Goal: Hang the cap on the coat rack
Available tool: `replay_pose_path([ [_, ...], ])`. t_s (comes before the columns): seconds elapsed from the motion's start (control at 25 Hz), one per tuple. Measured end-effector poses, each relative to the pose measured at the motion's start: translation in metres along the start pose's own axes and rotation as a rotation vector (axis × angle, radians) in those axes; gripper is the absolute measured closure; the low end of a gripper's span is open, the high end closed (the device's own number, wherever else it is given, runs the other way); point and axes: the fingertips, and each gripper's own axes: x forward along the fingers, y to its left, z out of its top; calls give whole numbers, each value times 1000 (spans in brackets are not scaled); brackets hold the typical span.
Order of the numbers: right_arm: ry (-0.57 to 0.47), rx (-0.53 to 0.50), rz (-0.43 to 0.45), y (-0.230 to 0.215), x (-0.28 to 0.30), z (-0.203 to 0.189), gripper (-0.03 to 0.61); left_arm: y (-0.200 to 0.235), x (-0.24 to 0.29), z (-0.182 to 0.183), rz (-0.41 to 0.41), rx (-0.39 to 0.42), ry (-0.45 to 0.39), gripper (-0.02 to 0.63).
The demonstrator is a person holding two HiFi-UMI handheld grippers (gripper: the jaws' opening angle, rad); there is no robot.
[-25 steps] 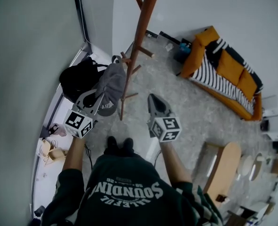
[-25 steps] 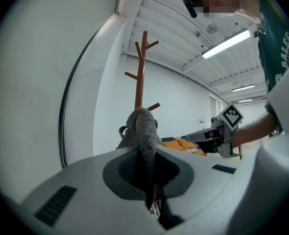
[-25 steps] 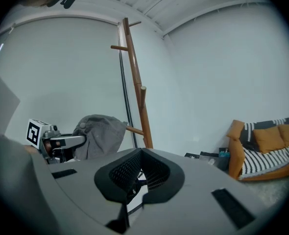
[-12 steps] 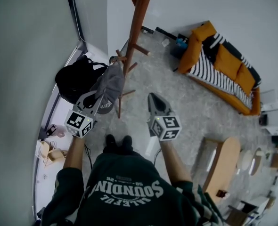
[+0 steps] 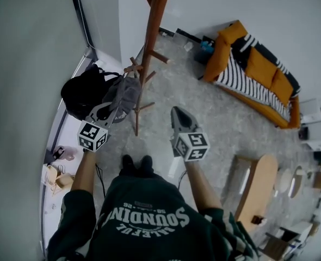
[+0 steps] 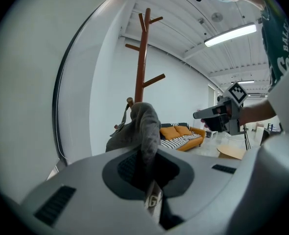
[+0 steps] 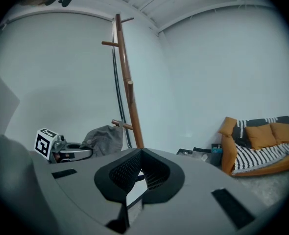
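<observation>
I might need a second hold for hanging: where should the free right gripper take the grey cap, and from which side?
Probably the slack crown of the cap, below the peg, coming from the person's right. The left gripper is shut on the opposite edge, and the limp cloth facing that side bunches into pinchable folds.

dark green sweatshirt (image 5: 144,222) with pale block lettering, black shoes (image 5: 137,165). left gripper (image 5: 112,109) and right gripper (image 5: 176,114): grey shells, each bearing a black-and-white marker cube (image 5: 192,145).
</observation>
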Motion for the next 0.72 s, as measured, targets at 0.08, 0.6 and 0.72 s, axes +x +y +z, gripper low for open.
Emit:
replay_pose_path([
  [0.08,-3,1,-3,-1,0,0,578,4,7,-5,-1,-6,12,606],
  [0.6,-9,15,-71,-26,-3,1,578,12,51,-17,-42,-9,48,606],
  [0.72,-5,11,-82,-29,-5,1,578,16,60,-23,-43,-10,63,607],
])
